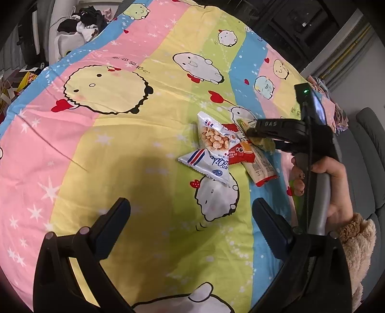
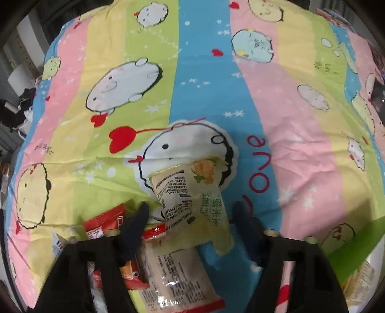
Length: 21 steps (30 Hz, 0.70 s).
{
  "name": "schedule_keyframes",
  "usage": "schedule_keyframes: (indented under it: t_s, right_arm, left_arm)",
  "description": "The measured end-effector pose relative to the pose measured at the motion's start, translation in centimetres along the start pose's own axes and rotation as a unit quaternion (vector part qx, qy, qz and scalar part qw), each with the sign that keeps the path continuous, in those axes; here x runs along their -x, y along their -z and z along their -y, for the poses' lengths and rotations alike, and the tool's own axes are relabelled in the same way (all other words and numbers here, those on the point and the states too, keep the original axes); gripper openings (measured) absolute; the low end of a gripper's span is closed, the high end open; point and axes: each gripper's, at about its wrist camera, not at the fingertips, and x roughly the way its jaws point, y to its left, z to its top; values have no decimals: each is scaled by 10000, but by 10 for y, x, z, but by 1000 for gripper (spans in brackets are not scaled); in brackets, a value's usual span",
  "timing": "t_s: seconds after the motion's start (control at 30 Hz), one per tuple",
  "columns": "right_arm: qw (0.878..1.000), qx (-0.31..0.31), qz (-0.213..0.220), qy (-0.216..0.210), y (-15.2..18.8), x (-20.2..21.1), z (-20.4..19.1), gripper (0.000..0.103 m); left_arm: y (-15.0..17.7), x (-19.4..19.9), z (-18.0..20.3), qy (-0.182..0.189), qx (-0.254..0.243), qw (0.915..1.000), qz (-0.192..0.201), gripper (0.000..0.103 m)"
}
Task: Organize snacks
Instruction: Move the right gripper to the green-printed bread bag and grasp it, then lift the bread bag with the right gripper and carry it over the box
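A small pile of snack packets lies on a cartoon-print bedsheet (image 1: 144,149). It holds a clear packet of coated nuts (image 1: 214,138), a white and blue packet (image 1: 208,166), a red packet (image 1: 241,154) and a long beige packet (image 1: 261,169). My left gripper (image 1: 190,214) is open and empty, low over the sheet, short of the pile. My right gripper (image 2: 191,211) hangs over the pile with its jaws apart. A pale green packet (image 2: 192,199) lies between its fingers, over the beige packet (image 2: 178,277). The red packet (image 2: 105,222) sits by the left finger (image 2: 138,221).
Another green packet (image 1: 297,192) lies on the sheet beside the hand (image 1: 336,190) holding the right gripper. A further packet (image 2: 361,281) shows at the right wrist view's lower right. Dark clothes (image 1: 84,19) are heaped beyond the bed's far left edge.
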Motion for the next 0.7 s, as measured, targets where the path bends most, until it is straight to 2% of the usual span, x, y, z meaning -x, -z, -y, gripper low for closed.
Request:
schedule_keyframes:
  t_s: [0.03, 0.13, 0.27, 0.43, 0.6, 0.7]
  right_arm:
    - [10000, -52, -13, -77, 1, -3, 2, 45]
    - [9996, -193, 127, -184, 7, 9, 6, 37]
    - [9978, -351, 316, -472, 21, 39, 11, 36]
    - [9947, -222, 376, -926, 68, 81, 6, 36]
    - [9870, -53, -118, -1600, 127, 88, 0, 37]
    - [9846, 7, -462, -1686, 149, 80, -4, 37]
  left_arm:
    - [0, 0, 0, -24, -10, 10000, 7, 101]
    - [0, 1, 0, -64, -26, 10000, 23, 102]
    - [1, 0, 0, -21, -13, 10000, -9, 101]
    - [2, -2, 2, -154, -58, 9999, -19, 101]
    - [4, -4, 3, -235, -92, 9997, -52, 101]
    - [6, -5, 3, -262, -112, 9996, -89, 101]
